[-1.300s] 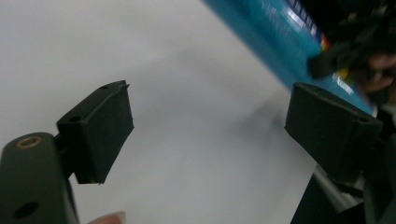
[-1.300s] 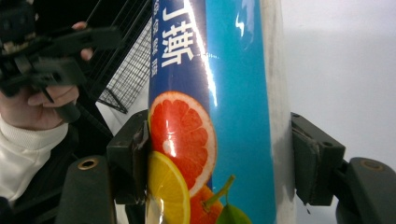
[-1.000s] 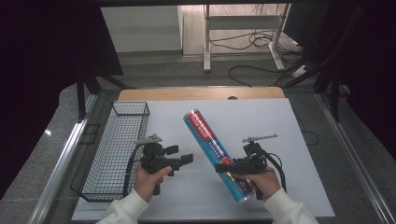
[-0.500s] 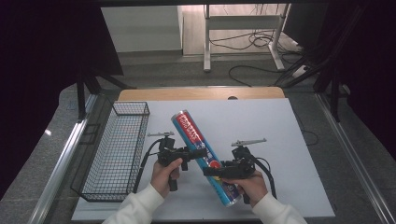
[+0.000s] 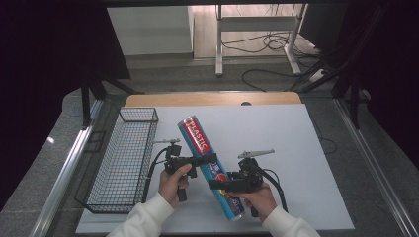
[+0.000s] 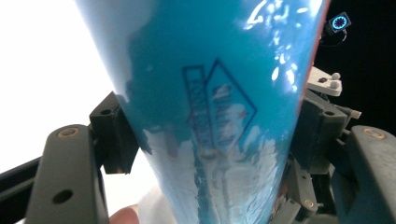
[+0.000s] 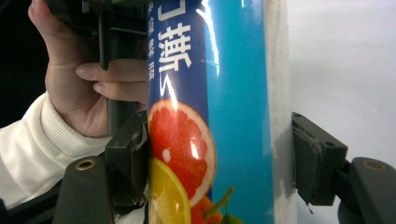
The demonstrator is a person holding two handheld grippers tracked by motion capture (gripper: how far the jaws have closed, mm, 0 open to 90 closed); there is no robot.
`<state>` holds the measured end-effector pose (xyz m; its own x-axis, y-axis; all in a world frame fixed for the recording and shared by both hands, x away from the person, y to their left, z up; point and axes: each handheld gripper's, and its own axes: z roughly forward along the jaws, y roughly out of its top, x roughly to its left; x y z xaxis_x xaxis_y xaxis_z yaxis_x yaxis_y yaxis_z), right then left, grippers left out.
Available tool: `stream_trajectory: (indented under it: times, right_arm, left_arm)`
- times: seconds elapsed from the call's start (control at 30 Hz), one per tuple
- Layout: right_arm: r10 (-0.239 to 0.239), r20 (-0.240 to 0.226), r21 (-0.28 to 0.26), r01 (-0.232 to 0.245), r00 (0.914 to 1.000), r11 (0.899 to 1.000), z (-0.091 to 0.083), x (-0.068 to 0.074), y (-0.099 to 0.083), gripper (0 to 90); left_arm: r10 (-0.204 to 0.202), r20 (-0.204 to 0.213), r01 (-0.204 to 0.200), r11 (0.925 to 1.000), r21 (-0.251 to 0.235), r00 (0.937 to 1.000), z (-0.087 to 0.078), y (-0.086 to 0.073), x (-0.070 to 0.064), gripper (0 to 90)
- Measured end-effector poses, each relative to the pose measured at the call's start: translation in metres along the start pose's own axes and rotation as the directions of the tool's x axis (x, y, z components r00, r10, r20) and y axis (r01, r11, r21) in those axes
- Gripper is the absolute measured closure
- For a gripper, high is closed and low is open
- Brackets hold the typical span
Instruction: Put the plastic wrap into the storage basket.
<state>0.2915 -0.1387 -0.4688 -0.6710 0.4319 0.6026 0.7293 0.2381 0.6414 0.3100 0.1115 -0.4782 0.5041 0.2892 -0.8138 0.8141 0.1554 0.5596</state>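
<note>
A long blue plastic-wrap roll [image 5: 210, 165] with a red "PLASTIC" end lies diagonally over the white table [image 5: 296, 158], red end toward the far left. My left gripper [image 5: 206, 160] is shut on its middle; in the left gripper view both pads press the glossy blue roll [image 6: 215, 102]. My right gripper [image 5: 221, 185] is shut on the nearer part. In the right gripper view the roll [image 7: 219, 93], printed with citrus slices, sits between the jaws, with the other hand [image 7: 88, 88] beyond it. Whether the roll rests on the table I cannot tell.
A black wire basket [image 5: 138, 110] stands along the table's left side, close to the left hand. A wooden strip [image 5: 212, 98] edges the far side. Open white surface lies to the right and beyond the roll.
The right gripper carried the roll leftward. The left gripper came in from beside the basket and closed on the roll's middle, so both now hold it.
</note>
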Motion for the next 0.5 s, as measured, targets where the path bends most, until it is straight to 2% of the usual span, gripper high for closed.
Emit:
stream_trajectory:
  times: [0.1,0.3,0.4,0.5]
  right_arm:
    - [-0.007,-0.012,0.005,0.007,0.9999,1.0,0.003,0.002,-0.001,29.4]
    - [-0.01,-0.061,-0.002,0.01,0.9981,1.0,0.006,0.005,0.0,18.5]
    - [-0.015,-0.038,-0.019,0.014,0.9992,1.0,0.003,0.007,0.001,11.3]
    - [-0.022,-0.003,-0.059,0.022,0.9998,0.998,-0.007,0.009,0.005,8.1]
  left_arm:
    - [-0.005,0.003,0.005,1.0,0.001,1.0,-0.002,0.001,-0.001,30.4]
    - [-0.012,0.02,0.012,0.9999,0.002,0.9997,-0.006,0.002,-0.001,31.2]
    - [-0.004,0.017,0.005,1.0,-0.004,0.9998,-0.01,0.004,-0.001,31.4]
    - [-0.004,0.02,0.004,0.9999,-0.014,0.9998,-0.015,0.005,-0.001,31.5]
